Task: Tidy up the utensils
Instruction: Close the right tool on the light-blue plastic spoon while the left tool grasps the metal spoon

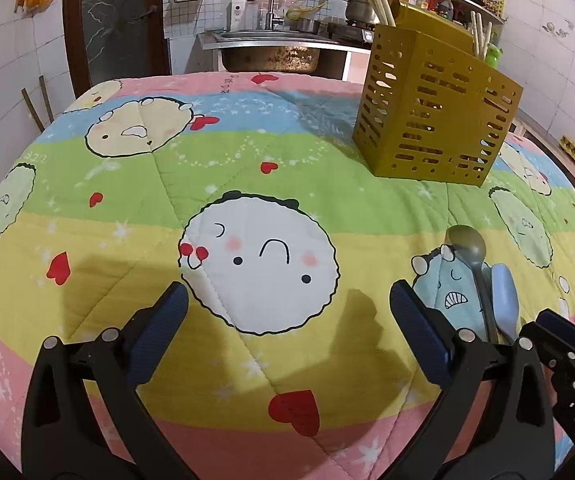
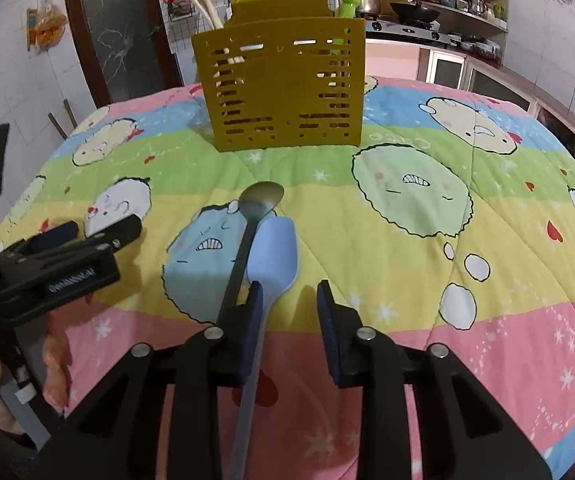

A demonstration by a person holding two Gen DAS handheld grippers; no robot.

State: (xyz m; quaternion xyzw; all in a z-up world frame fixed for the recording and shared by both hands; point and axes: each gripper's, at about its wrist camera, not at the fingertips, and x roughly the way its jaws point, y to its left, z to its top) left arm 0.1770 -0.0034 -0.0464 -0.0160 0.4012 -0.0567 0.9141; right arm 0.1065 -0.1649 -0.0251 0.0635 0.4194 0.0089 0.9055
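Note:
A grey metal spoon (image 2: 261, 200) and a light blue spatula (image 2: 273, 252) lie side by side on the cartoon quilt (image 2: 407, 264), heads pointing toward a mustard slotted utensil holder (image 2: 283, 92). My right gripper (image 2: 289, 292) straddles the spatula's handle. The handle runs along the left finger (image 2: 252, 320), and a gap shows to the right pad, so the jaws are open. The spoon's handle passes just outside that left finger. My left gripper (image 1: 287, 292) hovers wide open over a white cartoon face, with nothing between its fingers. The spoon (image 1: 467, 244) and spatula (image 1: 503, 292) lie to its right.
The holder (image 1: 435, 120) stands at the quilt's far side with chopsticks and a green item inside. Behind it are a sink (image 1: 271, 54), hanging ladles and a stove shelf. A person's hand (image 2: 55, 360) grips the left tool (image 2: 87, 236) at the left edge.

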